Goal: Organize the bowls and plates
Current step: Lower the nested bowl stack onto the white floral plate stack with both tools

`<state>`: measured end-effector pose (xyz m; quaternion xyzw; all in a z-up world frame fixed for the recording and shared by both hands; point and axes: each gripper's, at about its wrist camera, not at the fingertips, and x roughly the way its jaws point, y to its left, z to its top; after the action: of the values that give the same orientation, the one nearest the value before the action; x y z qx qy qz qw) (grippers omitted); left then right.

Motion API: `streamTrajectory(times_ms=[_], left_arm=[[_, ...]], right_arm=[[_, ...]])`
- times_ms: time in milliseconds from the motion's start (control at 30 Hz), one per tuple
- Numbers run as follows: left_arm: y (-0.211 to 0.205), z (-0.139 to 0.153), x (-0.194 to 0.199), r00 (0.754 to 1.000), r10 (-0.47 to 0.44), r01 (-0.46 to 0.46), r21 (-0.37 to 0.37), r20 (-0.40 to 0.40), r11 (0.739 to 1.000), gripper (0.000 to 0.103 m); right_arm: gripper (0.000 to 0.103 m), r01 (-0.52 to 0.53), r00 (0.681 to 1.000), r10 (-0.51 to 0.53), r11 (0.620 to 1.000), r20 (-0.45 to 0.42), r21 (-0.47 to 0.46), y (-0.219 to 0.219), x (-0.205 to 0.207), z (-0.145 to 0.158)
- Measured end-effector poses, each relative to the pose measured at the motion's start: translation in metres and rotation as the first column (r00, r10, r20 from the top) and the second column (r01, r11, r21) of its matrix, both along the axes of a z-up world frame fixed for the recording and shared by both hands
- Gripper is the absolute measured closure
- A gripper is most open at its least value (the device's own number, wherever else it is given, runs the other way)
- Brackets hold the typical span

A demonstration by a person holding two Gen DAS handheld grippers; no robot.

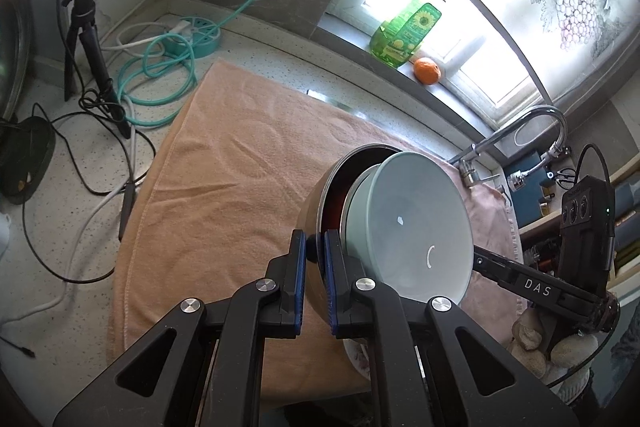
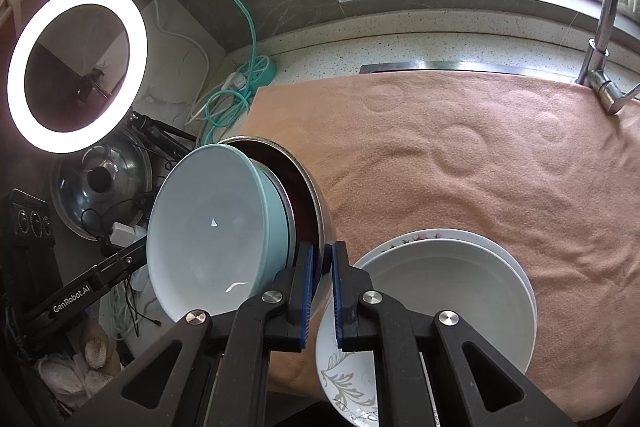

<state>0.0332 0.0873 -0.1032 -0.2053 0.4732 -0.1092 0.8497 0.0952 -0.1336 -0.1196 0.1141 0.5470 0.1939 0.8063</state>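
We hold the steel bowl [image 1: 316, 211] by its rim, left gripper [image 1: 316, 253] and right gripper [image 2: 322, 269] both pinched on it, above the towel [image 1: 224, 163]. The blue bowl [image 1: 408, 223] nested inside tilts steeply and may slide out onto the white plates [image 2: 460, 279] below.

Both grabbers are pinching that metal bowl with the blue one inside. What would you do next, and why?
Probably carry the metal bowl across and lower it toward the white plates on the towel. Both grippers' jaws clamp its rim, it hangs tilted, and the blue bowl could slide out.
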Motion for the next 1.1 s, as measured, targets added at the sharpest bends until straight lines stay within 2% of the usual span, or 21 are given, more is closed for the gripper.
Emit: streamTrajectory(times_ms=[233,667,1100], left_arm=[[-0.026,0.001,0.001,0.998,-0.06,0.06,-0.012,-0.003,0.998,0.096],[-0.075,-0.01,-0.001,0.986,-0.162,0.161,-0.026,-0.044,0.987,0.096],[-0.104,-0.022,-0.009,0.975,-0.208,0.207,-0.018,-0.084,0.978,0.096]], right_arm=[[0.095,0.052,0.999,-0.052,0.999,0.009,-0.004,-0.029,-0.01,0.008],[0.095,0.143,0.99,-0.144,0.989,-0.006,-0.025,-0.083,-0.033,0.006],[0.094,0.194,0.98,-0.196,0.98,-0.046,-0.036,-0.114,-0.054,-0.009]])
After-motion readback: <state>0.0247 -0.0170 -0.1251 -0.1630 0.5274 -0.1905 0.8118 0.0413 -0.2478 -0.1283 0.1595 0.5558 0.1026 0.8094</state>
